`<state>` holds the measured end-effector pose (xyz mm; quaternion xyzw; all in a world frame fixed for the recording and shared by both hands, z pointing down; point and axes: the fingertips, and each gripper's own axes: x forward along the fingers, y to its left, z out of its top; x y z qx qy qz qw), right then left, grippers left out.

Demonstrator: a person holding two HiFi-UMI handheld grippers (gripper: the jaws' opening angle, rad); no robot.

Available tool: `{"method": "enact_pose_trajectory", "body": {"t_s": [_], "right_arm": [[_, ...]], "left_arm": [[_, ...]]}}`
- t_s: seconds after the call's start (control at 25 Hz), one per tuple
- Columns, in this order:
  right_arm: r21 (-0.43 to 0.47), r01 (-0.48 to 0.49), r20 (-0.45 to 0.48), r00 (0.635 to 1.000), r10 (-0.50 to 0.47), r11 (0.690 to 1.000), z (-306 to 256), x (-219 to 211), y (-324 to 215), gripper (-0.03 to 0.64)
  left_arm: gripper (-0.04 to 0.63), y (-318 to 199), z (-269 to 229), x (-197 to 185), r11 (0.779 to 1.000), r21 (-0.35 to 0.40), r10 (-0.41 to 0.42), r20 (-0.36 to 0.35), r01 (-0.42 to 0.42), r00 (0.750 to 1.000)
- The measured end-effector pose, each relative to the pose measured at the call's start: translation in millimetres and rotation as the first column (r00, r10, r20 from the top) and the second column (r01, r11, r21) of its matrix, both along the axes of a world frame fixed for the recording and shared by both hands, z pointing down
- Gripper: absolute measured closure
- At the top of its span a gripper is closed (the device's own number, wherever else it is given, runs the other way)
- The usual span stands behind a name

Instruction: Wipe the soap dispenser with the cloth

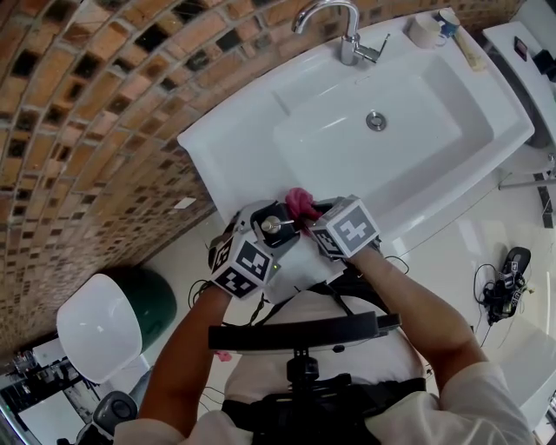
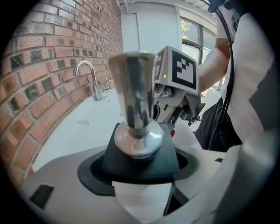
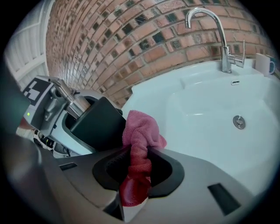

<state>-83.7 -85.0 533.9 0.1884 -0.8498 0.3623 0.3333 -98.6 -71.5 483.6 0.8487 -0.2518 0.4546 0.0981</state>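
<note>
Soap dispenser in left claw, pink cloth pinched in right claw

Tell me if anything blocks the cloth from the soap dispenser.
Nothing visible does. The cloth, pinched in the right gripper, hangs right beside the soap dispenser clamped in the left gripper.

We are in a washroom: we see a wide white rectangular ceramic basin, a curved chrome tap at its rim, and a wall of small brown mosaic tiles.
</note>
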Motion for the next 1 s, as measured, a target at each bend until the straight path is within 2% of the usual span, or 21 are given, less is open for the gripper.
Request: {"method": "enact_pose_trajectory", "body": {"t_s": [0.4,0.6,0.68,0.8,0.88,1.0], "right_arm": [[0.068,0.129,-0.148,0.982,-0.118,0.989,17,-5,-5,0.5],[0.129,0.17,-0.17,0.974,-0.147,0.977,12,-11,-8,0.5],[0.149,0.158,-0.175,0.976,-0.131,0.976,13,-10,-10,0.5],[0.131,0.122,-0.181,0.979,-0.097,0.984,18,-6,-6,0.5],[0.151,0.09,-0.159,0.985,-0.066,0.984,13,-6,-9,0.5],[0.181,0.051,-0.124,0.992,-0.029,0.982,-1,-2,-16,0.5]], "left_arm": [[0.244,1,2,-1,1.0,-0.006,-0.02,-0.01,0.02,1.0],[0.244,1,0,-4,0.993,0.002,-0.119,-0.023,0.119,0.993],[0.244,0,0,-4,0.987,0.0,-0.163,-0.022,0.163,0.986],[0.244,1,1,-6,0.978,-0.012,-0.207,-0.012,0.207,0.978],[0.243,5,2,-6,0.983,-0.029,-0.18,0.003,0.18,0.984],[0.192,11,2,-7,0.996,-0.059,-0.059,0.022,0.06,0.998]]}}
